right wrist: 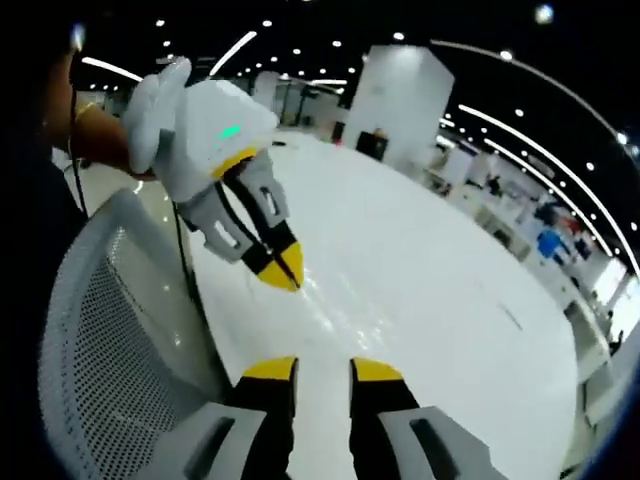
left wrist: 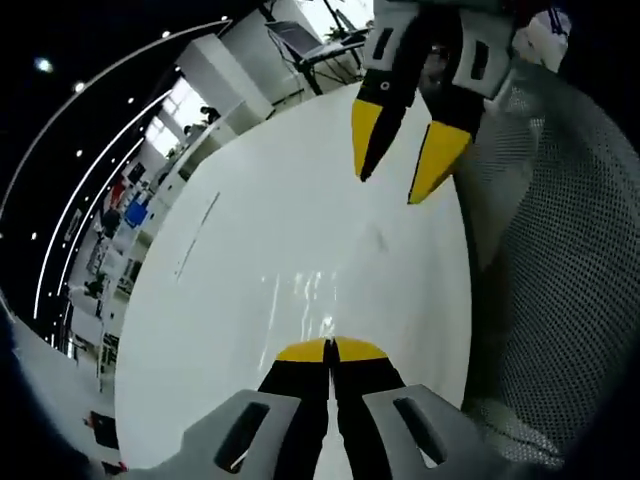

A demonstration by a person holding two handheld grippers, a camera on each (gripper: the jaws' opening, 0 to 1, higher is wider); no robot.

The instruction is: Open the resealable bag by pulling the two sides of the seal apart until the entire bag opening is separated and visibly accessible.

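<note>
While its jaws pinch together, left gripper (left wrist: 330,350) grips clear bag (left wrist: 310,290).

A glossy white table (right wrist: 430,300) stands beside a white mesh chair (right wrist: 110,340); ceiling lights (right wrist: 400,36) dot the dark ceiling of a large hall.
</note>
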